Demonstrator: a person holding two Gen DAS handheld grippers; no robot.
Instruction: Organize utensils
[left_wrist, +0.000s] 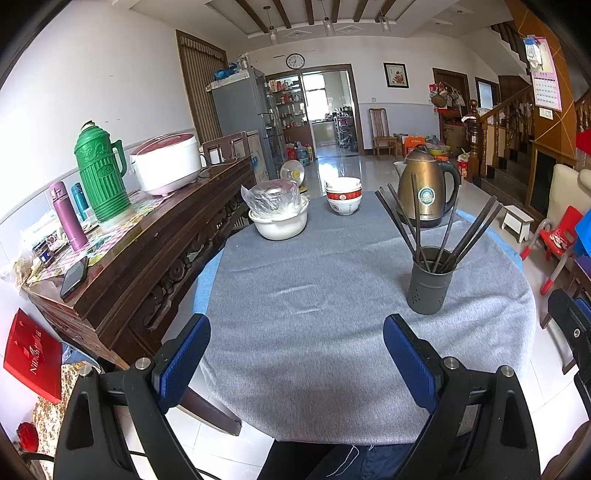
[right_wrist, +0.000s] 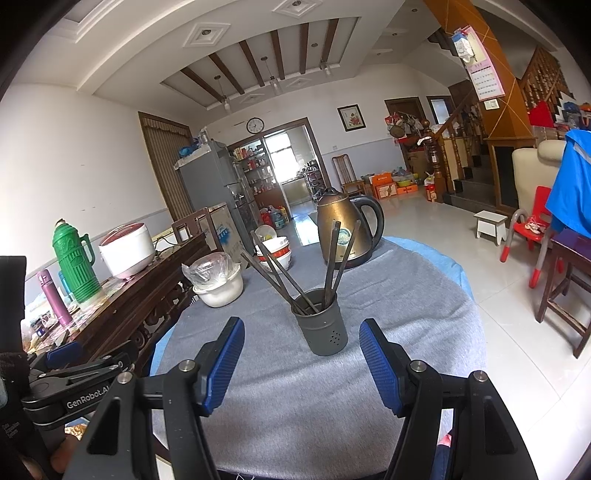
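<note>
A dark holder (right_wrist: 325, 328) stands upright on the grey-clothed worktop (left_wrist: 314, 350), with dark chopsticks (right_wrist: 291, 280) fanned out of its mouth. The right tongs (right_wrist: 301, 363) hang open and empty just short of it, the holder at twelve o'clock from them. The left tongs (left_wrist: 295, 354) are open too, gripping nothing; from them the holder sits at about two o'clock. Beyond it, at twelve o'clock, stands a bronze kettle (right_wrist: 345, 229), with stacked bowls (left_wrist: 343, 197) and a white pot (left_wrist: 279, 219) toward eleven.
</note>
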